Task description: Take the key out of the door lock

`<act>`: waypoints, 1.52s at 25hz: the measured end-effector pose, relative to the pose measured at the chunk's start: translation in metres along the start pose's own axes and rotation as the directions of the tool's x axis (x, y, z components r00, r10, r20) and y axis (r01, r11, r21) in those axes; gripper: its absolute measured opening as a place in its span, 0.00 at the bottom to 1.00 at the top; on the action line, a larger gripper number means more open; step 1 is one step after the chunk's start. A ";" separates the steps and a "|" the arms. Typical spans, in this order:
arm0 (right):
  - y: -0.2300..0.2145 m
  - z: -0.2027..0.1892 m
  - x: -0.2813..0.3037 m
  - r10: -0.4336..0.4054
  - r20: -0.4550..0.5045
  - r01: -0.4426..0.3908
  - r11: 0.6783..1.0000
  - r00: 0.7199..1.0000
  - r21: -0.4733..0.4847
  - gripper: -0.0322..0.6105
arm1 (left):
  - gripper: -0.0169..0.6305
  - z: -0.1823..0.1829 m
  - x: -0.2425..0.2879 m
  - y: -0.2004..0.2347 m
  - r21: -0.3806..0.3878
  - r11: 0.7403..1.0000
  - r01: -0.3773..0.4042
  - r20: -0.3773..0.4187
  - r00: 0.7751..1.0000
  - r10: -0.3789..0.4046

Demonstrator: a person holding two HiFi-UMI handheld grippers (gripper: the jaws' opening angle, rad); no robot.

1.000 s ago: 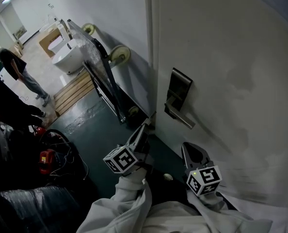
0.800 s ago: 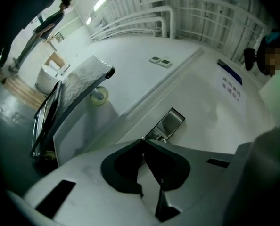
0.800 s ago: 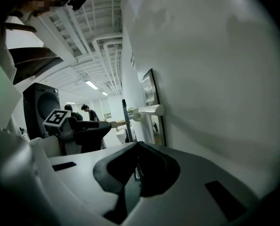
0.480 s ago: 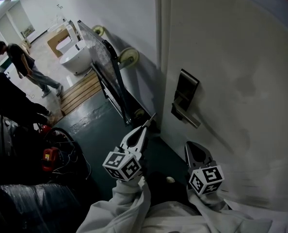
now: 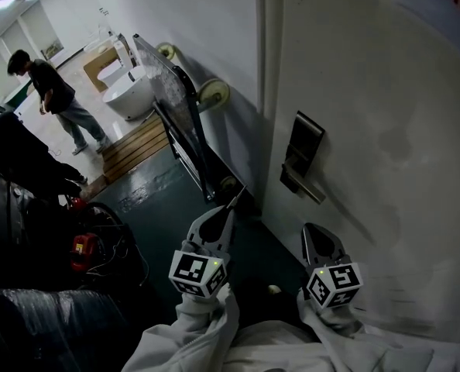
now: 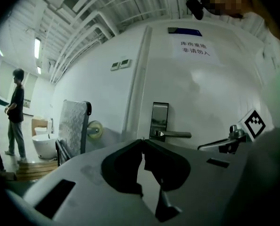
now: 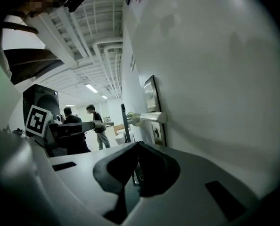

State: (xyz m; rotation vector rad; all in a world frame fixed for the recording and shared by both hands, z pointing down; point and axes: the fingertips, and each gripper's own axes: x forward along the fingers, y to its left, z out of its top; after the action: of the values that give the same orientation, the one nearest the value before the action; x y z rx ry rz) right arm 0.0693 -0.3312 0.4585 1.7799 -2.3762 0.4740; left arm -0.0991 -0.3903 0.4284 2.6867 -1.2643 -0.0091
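Observation:
The white door [image 5: 385, 91] carries a dark metal lock plate [image 5: 305, 147] with a lever handle [image 5: 306, 186] below it. The left gripper view shows the same plate [image 6: 159, 118] and handle [image 6: 172, 135] straight ahead. I cannot make out a key; in the right gripper view there is only a small dark spot on the plate [image 7: 155, 132] under the handle [image 7: 147, 118]. My left gripper [image 5: 235, 198] is shut, with nothing visible between its tips, and points at the door frame, left of and below the handle. My right gripper [image 5: 315, 231] hangs shut and empty under the handle, close to the door.
A hand cart [image 5: 185, 122] with a metal panel and pale wheels leans on the wall left of the door. Beyond it are a white basin [image 5: 133, 90], a wooden pallet [image 5: 141, 146] and a standing person [image 5: 56, 99]. Dark bags and a red tool [image 5: 83, 250] lie at the left.
My left gripper has turned, with its cube now facing me. The right gripper has barely moved. The person at the back walked to the right.

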 end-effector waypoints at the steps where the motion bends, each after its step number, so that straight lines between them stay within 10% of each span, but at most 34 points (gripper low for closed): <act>1: -0.001 0.001 0.001 0.000 0.003 0.000 1.000 1.000 -0.001 0.13 | 0.06 0.000 -0.002 -0.001 0.016 1.000 -0.002 -0.003 1.000 0.002; 38: -0.001 0.014 0.000 0.015 0.048 -0.013 0.999 0.999 -0.040 0.13 | 0.06 -0.033 -0.003 -0.026 -0.035 0.997 0.071 -0.089 0.993 -0.074</act>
State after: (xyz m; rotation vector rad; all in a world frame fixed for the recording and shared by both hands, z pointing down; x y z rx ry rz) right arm 0.0711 -0.3359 0.4454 1.7795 -2.4137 0.3869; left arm -0.0786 -0.3667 0.4563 2.6719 -1.1308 0.0813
